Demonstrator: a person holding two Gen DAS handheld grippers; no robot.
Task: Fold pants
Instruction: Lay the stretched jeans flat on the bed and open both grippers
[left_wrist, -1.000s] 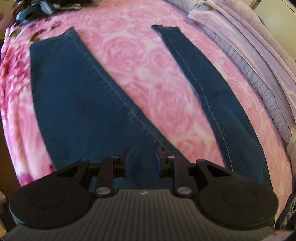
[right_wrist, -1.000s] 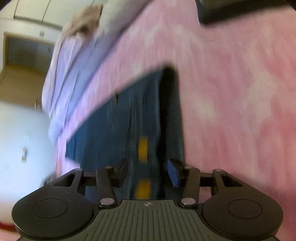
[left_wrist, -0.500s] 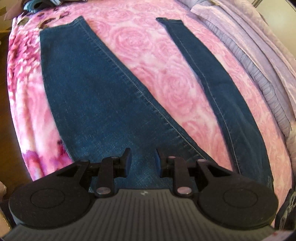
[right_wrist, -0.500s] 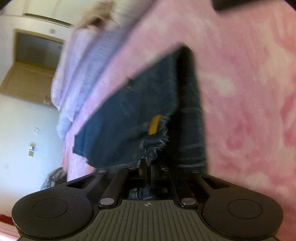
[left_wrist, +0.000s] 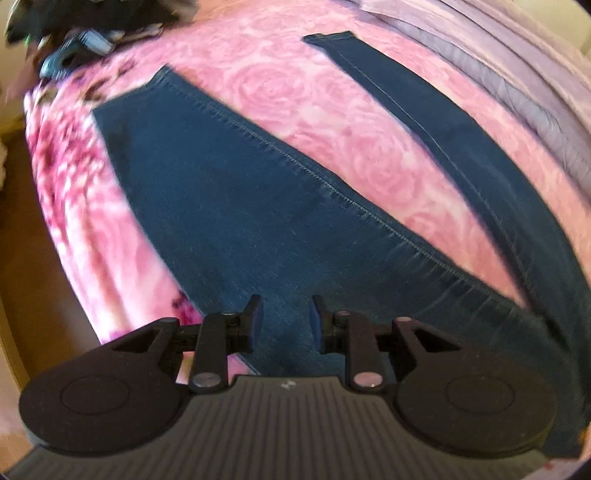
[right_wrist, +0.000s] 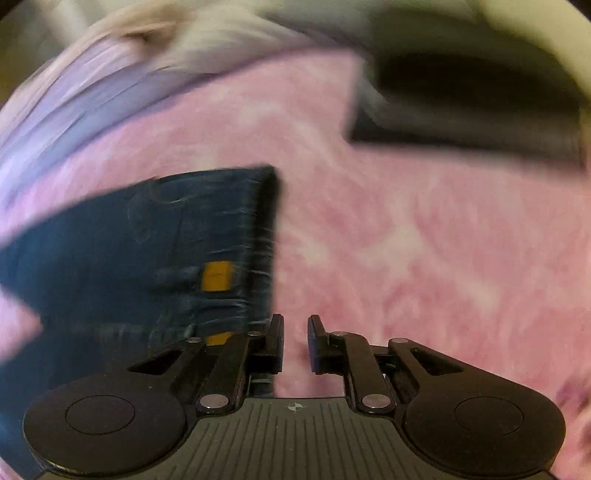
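here the left gripper (left_wrist: 283, 319) gapes empty above the jeans (left_wrist: 236, 206); the right gripper (right_wrist: 295, 341), jaws just reopening on nothing, sits beside the waistband (right_wrist: 264, 243).

The left gripper (left_wrist: 283, 319) points down at a steep slant. Its two black fingers (left_wrist: 255, 317) stand a little way apart. A gap shows between the blue pads, and they squeeze nothing.

The right gripper (right_wrist: 295, 339) points down at a slant too. Its fingers (right_wrist: 277, 336) have only a narrow gap between them. The jaws have just been opening again after snapping tight. Nothing is between the pads. The picture from this gripper is blurry, so its small parts are hard to make out.
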